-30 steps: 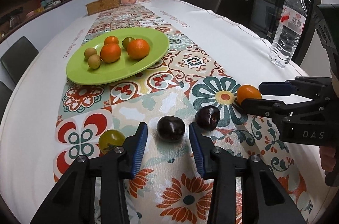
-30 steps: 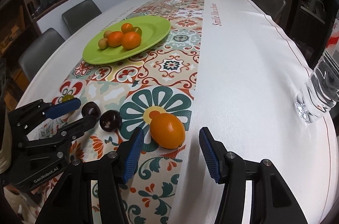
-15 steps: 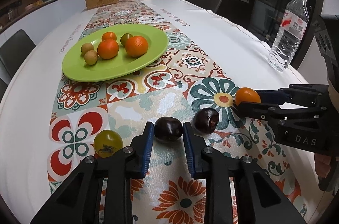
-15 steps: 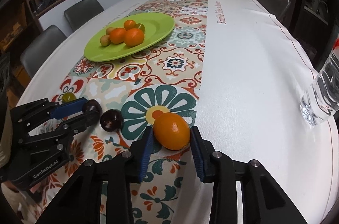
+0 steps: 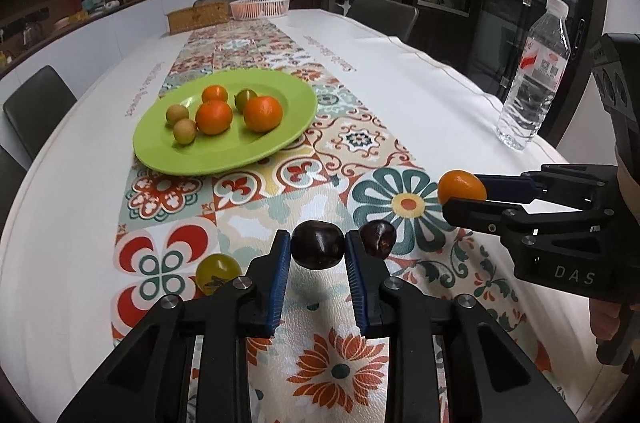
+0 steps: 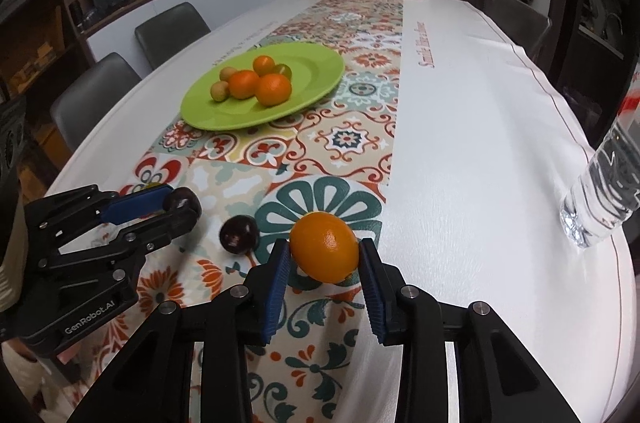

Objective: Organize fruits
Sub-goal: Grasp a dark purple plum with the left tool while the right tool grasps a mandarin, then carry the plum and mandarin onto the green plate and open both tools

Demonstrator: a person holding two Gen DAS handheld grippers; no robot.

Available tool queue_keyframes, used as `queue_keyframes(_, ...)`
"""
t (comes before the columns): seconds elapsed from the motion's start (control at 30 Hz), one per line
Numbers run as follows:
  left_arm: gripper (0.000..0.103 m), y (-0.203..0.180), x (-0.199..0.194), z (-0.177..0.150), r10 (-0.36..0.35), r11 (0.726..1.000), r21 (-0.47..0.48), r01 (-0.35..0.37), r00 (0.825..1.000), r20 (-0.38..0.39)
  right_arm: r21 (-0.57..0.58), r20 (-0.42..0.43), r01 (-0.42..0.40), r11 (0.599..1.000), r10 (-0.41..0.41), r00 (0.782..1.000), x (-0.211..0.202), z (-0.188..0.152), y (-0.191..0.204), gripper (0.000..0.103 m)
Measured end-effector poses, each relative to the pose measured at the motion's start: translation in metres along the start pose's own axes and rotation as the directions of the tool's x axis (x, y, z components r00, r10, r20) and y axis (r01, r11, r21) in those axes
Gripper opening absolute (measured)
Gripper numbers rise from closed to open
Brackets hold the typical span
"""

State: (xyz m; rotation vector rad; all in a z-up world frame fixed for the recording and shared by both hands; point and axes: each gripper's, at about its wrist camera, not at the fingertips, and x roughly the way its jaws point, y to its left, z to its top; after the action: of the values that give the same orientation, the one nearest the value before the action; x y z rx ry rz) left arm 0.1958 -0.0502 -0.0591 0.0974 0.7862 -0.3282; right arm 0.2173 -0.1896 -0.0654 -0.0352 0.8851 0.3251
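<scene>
Both hand-held grippers, wide apart a second ago, are now grasping fruit: left hand-held gripper [image 5: 318, 255] clamping the dark plum [image 5: 317, 249], right hand-held gripper [image 6: 324, 263] the orange [image 6: 324, 247], ready for the green plate [image 5: 280, 139].

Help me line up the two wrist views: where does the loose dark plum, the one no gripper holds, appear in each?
Left wrist view: the loose dark plum sits lower centre, just right of the left hand-held gripper.
Right wrist view: the plum sits lower left of centre, on the patterned runner.
Shared landmark: the green plate of fruit beyond it.
</scene>
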Motion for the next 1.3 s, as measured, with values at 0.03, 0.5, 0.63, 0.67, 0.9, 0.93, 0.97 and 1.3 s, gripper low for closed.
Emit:
queue_keyframes(0.03, 0.028, 0.000, -0.003, 0.001, 0.001, 1.000, 0.001, -0.001, 1.000, 0.007, -0.001, 0.005, -0.001, 1.000, 0.001, 1.000, -0.002, 0.000, 0.000, 0.036)
queue_keyframes(0.5, 0.028, 0.003, -0.045, 0.017, 0.041, 0.999, -0.020, -0.039, 0.994, 0.098, -0.038, 0.116, -0.034, 0.999, 0.038, 0.993, -0.036, 0.020, 0.019, 0.036)
queue_keyframes(0.63, 0.028, 0.006, -0.054, 0.027, 0.046, 0.999, -0.026, -0.043, 0.990, 0.130, -0.051, 0.148, -0.045, 0.998, 0.052, 0.988, -0.042, 0.029, 0.024, 0.036)
queue_keyframes(0.67, 0.028, 0.006, -0.056, 0.029, 0.046, 0.999, -0.026, -0.043, 0.990, 0.136, -0.054, 0.157, -0.047, 0.997, 0.055, 0.986, -0.044, 0.032, 0.026, 0.036)
queue_keyframes(0.9, 0.027, 0.015, -0.065, 0.046, 0.068, 0.998, -0.030, -0.063, 0.981, 0.184, -0.076, 0.209, -0.062, 0.995, 0.077, 0.975, -0.051, 0.053, 0.034, 0.036)
queue_keyframes(0.93, 0.027, 0.015, -0.067, 0.047, 0.071, 0.997, -0.029, -0.067, 0.979, 0.189, -0.078, 0.213, -0.063, 0.995, 0.078, 0.974, -0.051, 0.056, 0.035, 0.036)
queue_keyframes(0.97, 0.027, 0.016, -0.067, 0.049, 0.077, 0.997, -0.028, -0.073, 0.978, 0.195, -0.079, 0.218, -0.063, 0.995, 0.079, 0.973, -0.051, 0.059, 0.036, 0.036)
queue_keyframes(1.3, 0.027, 0.034, -0.057, 0.078, 0.102, 0.995, -0.016, -0.101, 0.970, 0.222, -0.088, 0.232, -0.080, 0.993, 0.098, 0.968, -0.037, 0.091, 0.037, 0.036)
